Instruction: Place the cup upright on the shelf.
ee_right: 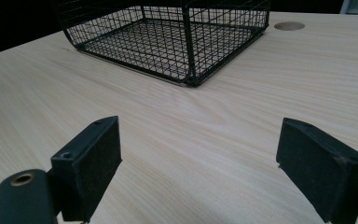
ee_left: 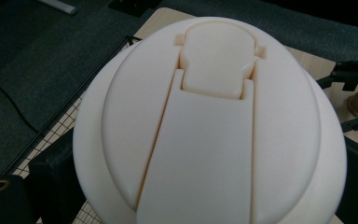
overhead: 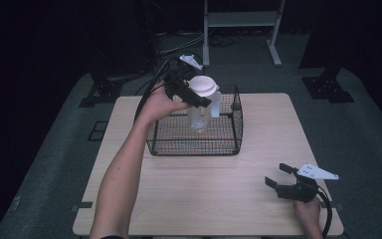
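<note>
Dark floor and black drapes surround a pale wood-grain table (overhead: 258, 199), and over its far half the left tongs (overhead: 197, 98) are closed around a clear cup with a white domed lid (overhead: 202, 85), gripping it just under the lid's rim and holding it above a black wire basket (overhead: 229, 148). From the left gripper view the lid (ee_left: 209, 126) is smooth, matte, cream-white plastic with a moulded flip tab down its middle. The cup body (overhead: 199, 119) looks thin, transparent and empty, so I would judge it light but easy to crush and a little slick; the stiff ring where lid meets cup seems the safest place to hold it, with gentle pressure. A second white-topped piece (overhead: 215, 103) stands close behind it, though I cannot tell what it is. The basket is rigid fine mesh, square-cornered, with an open top. Near the table's front right corner the right tongs (overhead: 279, 175) rest in the other hand (overhead: 308, 211), spread wide and holding nothing, their black rubbery pads (ee_right: 93, 163) just above the bare wood.
</note>
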`<move>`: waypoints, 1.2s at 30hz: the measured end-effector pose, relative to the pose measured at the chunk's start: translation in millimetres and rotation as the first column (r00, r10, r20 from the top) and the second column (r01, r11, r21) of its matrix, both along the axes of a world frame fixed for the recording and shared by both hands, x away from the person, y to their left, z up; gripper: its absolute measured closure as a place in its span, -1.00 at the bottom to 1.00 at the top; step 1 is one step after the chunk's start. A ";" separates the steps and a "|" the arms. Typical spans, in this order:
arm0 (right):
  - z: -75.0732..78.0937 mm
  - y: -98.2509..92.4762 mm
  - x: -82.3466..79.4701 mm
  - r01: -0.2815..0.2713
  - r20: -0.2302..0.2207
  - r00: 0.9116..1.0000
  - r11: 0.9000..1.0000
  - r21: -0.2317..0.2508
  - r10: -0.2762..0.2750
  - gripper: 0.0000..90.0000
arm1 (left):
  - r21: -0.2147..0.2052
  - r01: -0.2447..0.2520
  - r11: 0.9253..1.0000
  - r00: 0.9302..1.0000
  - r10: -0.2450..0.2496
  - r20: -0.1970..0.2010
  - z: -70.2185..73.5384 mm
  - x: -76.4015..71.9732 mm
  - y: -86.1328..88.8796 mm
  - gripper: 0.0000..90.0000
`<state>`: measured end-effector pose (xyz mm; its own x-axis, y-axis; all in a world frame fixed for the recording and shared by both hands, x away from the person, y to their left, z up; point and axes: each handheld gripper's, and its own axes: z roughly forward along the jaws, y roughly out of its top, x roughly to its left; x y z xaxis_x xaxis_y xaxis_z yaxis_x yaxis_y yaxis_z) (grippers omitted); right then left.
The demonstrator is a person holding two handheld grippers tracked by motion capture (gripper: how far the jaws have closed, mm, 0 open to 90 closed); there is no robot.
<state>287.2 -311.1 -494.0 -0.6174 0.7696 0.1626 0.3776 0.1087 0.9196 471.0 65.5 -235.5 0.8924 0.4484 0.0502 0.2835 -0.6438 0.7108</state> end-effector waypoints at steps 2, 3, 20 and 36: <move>0.1 -0.1 -0.1 0.001 -0.001 1.000 1.000 0.001 -0.001 -0.71 | 0.001 -0.006 1.000 1.000 0.006 -0.006 -1.7 2.2 -0.3 -0.88; 0.1 -0.1 -0.1 0.001 -0.001 1.000 1.000 0.001 -0.001 -0.71 | 0.003 -0.011 1.000 1.000 0.011 -0.007 -3.6 4.5 -0.6 -0.88; 0.2 -1.6 0.0 0.002 0.004 1.000 1.000 0.015 -0.002 -0.71 | 0.026 -0.061 0.998 0.996 0.062 -0.068 -50.3 32.7 -7.0 -0.89; 0.2 -2.5 0.1 0.002 0.007 1.000 1.000 0.019 -0.002 -0.71 | 0.038 -0.094 0.995 0.992 0.097 -0.081 -86.8 43.2 -12.4 -0.89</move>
